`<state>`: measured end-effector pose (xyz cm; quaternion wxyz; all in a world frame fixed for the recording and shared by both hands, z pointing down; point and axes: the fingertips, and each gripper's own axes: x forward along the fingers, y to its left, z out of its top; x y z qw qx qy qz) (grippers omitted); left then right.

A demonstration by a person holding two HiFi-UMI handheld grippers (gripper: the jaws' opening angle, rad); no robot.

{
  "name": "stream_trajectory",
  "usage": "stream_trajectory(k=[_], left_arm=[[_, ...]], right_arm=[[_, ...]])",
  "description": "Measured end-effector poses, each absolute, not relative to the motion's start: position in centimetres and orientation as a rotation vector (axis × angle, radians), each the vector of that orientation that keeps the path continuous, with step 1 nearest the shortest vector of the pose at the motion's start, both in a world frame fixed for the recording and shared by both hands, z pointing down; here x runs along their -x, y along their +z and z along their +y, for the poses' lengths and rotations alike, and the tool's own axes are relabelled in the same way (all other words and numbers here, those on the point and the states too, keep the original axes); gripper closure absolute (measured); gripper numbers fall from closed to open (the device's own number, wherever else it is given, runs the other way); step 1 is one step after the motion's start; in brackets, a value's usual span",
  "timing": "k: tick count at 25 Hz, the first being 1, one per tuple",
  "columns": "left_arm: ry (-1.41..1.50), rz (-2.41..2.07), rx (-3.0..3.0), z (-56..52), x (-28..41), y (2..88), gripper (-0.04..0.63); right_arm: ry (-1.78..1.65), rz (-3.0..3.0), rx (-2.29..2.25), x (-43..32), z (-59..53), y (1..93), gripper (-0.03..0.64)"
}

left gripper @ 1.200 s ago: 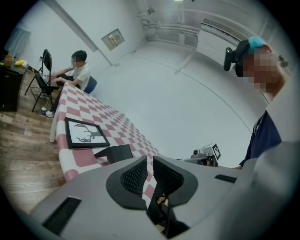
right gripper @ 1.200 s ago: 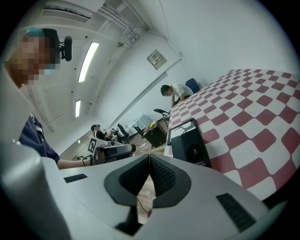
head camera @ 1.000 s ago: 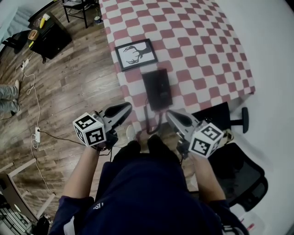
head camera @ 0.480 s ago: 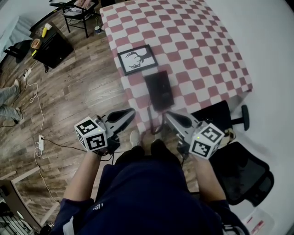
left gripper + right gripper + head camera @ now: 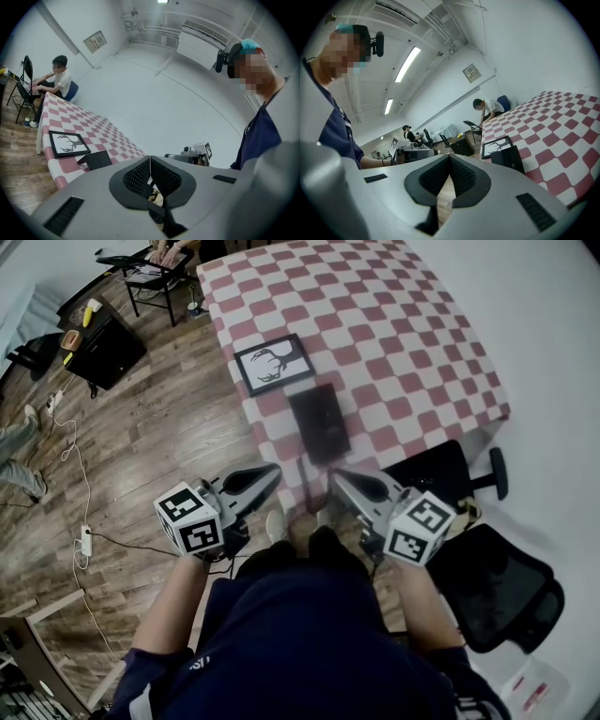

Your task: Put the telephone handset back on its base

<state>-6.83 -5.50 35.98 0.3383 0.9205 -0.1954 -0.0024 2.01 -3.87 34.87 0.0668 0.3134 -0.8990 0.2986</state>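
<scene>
A black telephone (image 5: 319, 423) lies near the front edge of the red-and-white checked table (image 5: 412, 343). Its dark cord (image 5: 302, 476) hangs over that edge. I cannot tell the handset apart from the base. My left gripper (image 5: 274, 472) is held in the air just short of the table edge, jaws shut with nothing between them. My right gripper (image 5: 336, 477) is beside it, also shut and empty. The left gripper view shows its closed jaws (image 5: 150, 161) with the telephone (image 5: 96, 159) ahead at the left. In the right gripper view the telephone (image 5: 509, 159) sits past the closed jaws (image 5: 449, 159).
A framed deer picture (image 5: 274, 364) lies just beyond the telephone. Black office chairs (image 5: 497, 587) stand on my right, one tucked under the table (image 5: 448, 468). A power strip and cable (image 5: 85, 540) lie on the wooden floor at left. A person (image 5: 56, 77) sits at the table's far end.
Both grippers have edged forward toward the table's front edge and drawn slightly closer together. The telephone and picture have not moved on the table.
</scene>
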Motion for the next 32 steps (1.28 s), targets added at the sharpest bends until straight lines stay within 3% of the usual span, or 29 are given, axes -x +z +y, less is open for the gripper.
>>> stream_trajectory(k=[32], left_arm=[[0.108,-0.589,-2.449,-4.9,4.3,37.4,0.561]], right_arm=[[0.877,-2.687,-0.901,-3.6,-3.8,36.1,0.601]])
